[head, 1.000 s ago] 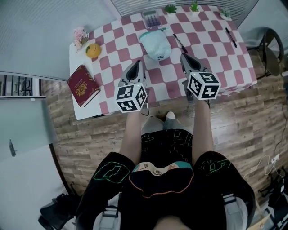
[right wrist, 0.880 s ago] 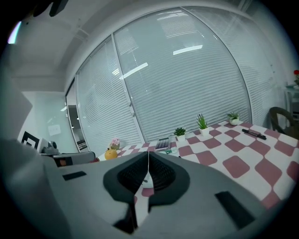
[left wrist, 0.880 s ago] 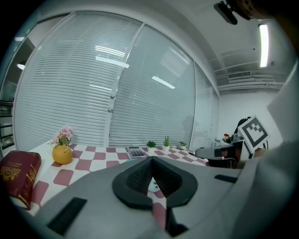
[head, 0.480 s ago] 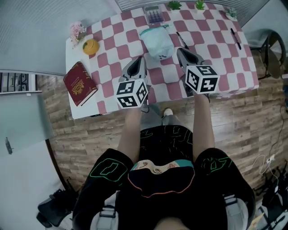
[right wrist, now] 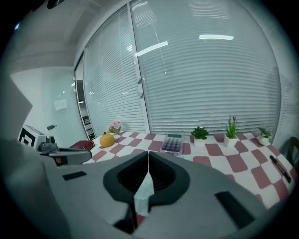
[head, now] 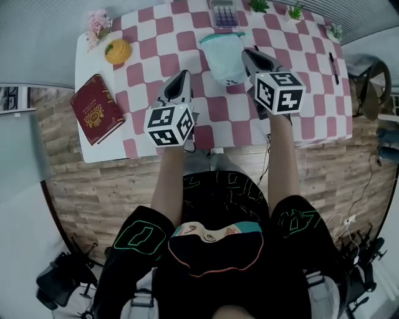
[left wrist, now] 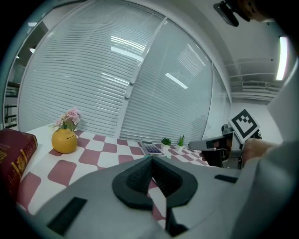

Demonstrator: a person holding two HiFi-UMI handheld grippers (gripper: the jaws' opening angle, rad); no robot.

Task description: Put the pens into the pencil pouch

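A pale green pencil pouch [head: 223, 57] lies on the checkered table [head: 206, 118], its mouth toward the far edge. My left gripper [head: 184, 75] is shut and empty, its tip over the cloth just left of the pouch. On the pouch's right side hovers my right gripper [head: 244, 52], also shut and empty. A black pen [head: 332, 67] lies near the table's right edge, also seen in the right gripper view as the pen [right wrist: 279, 168]. In the gripper views the left gripper [left wrist: 150, 158] and right gripper [right wrist: 148, 153] show closed jaws; a strip of pouch [right wrist: 141, 196] shows below the right one.
A calculator [head: 223, 12] and small potted plants [head: 295, 12] line the far edge. An orange vase [head: 117, 51] with pink flowers [head: 96, 23] and a red book [head: 93, 117] sit at the left. A chair [head: 368, 81] stands past the table's right side.
Both grippers have moved forward over the table toward the pouch; the right one now sits beside the pouch and covers the spot where a second pen lay. Both jaws stay shut.
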